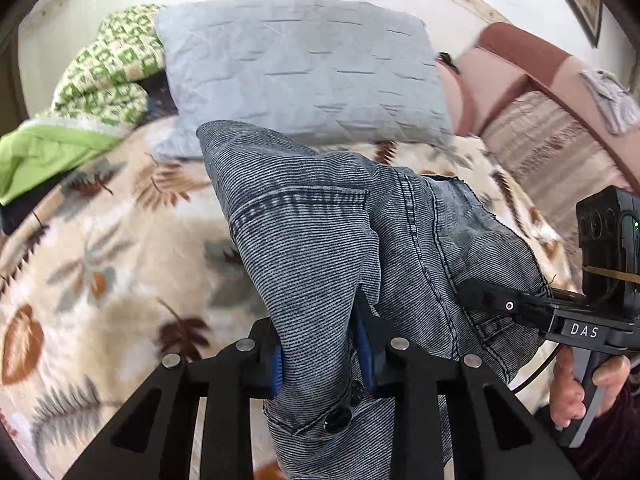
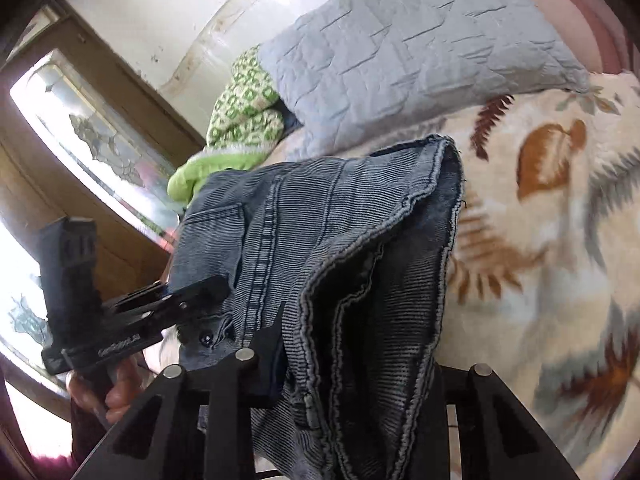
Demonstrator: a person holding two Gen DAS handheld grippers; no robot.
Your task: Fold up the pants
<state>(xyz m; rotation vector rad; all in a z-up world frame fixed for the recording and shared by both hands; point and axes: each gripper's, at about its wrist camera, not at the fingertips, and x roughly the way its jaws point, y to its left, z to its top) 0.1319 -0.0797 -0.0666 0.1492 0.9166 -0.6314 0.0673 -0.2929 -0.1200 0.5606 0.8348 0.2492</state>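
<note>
The grey-blue denim pants [image 1: 320, 240] hang bunched above a bed. My left gripper [image 1: 320, 356] is shut on the waist fabric near a dark button [image 1: 337, 419]; its blue pads [image 1: 277, 368] press the cloth from both sides. My right gripper [image 1: 472, 292] shows in the left wrist view, shut on the pants' right edge. In the right wrist view the pants [image 2: 320, 240] drape over my right gripper [image 2: 352, 364], hiding its fingertips. The left gripper [image 2: 208, 288] shows there too, clamped on the denim at the left.
The bed has a cream leaf-print blanket [image 1: 100, 264]. A grey quilted pillow [image 1: 296, 64] lies at its head, with a green patterned blanket [image 1: 100, 80] beside it. A pink sofa [image 1: 532, 92] stands at the right. A wooden window frame [image 2: 100, 148] is at the left.
</note>
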